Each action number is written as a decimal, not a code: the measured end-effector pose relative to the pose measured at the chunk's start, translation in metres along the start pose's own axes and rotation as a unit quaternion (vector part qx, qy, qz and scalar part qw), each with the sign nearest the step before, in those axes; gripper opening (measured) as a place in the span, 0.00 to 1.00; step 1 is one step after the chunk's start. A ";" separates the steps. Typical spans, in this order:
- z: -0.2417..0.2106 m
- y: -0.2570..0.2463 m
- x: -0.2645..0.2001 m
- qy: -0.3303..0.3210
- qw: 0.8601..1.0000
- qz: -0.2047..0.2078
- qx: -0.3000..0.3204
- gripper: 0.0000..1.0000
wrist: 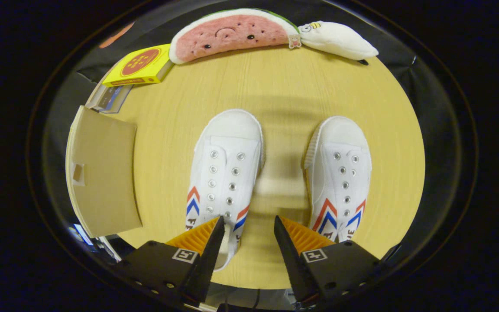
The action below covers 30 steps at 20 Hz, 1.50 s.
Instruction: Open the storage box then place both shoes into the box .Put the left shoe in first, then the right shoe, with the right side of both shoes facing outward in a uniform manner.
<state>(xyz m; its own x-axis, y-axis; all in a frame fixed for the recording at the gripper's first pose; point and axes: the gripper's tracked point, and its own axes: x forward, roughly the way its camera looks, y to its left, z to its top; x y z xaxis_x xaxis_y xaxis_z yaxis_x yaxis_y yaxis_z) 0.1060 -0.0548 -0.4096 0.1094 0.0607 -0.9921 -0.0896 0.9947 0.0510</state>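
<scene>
The gripper (249, 225) hangs spread wide, pinching nothing — bare table (275, 86) between its fingers. Left shoe (225, 171) and right shoe (340, 175) flank that gap, toes pointing away; the cardboard storage box (102, 173) lies closed beyond the left shoe.

Gripper (249, 225) spread empty above table (284, 86) between two white shoes (225, 173).

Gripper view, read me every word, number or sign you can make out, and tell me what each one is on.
Yellow box: red round print, lettering too blurred to read.
Shoe nearer the cardboard box: side letters partly covered, no whole word readable.
Other shoe: the same.
Gripper: open, over the table between the shoes; square markers, no words.
</scene>
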 end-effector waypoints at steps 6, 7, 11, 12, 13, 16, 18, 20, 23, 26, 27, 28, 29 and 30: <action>0.006 0.014 0.018 -0.027 0.998 0.052 -0.027 0.41; 0.008 0.016 0.021 -0.037 0.997 0.065 -0.018 0.41; 0.008 0.018 0.015 -0.017 0.994 0.099 0.049 0.02; 0.007 0.018 0.015 -0.019 0.993 0.108 0.045 0.02; 0.007 0.016 0.012 -0.023 0.993 0.111 0.043 0.02; 0.004 0.024 -0.006 -0.019 0.989 0.135 0.053 0.02; 0.006 0.038 -0.028 -0.017 0.982 0.175 0.064 0.02; 0.008 0.049 -0.051 -0.020 0.978 0.198 0.069 0.02; 0.014 0.070 -0.094 -0.043 0.977 0.204 0.046 0.02; 0.019 0.104 -0.134 -0.058 0.975 0.214 0.027 0.02; 0.019 0.118 -0.146 -0.061 0.973 0.219 0.021 0.02; 0.020 0.130 -0.156 -0.064 0.973 0.222 0.014 0.02; 0.022 0.144 -0.165 -0.069 0.972 0.223 0.006 0.02; 0.024 0.158 -0.172 -0.074 0.972 0.222 -0.001 0.02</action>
<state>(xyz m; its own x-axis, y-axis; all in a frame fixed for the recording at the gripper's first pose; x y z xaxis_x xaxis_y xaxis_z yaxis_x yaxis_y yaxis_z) 0.0971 0.0941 -0.2280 0.2002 0.4960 -0.8449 -0.1623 0.8673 0.4707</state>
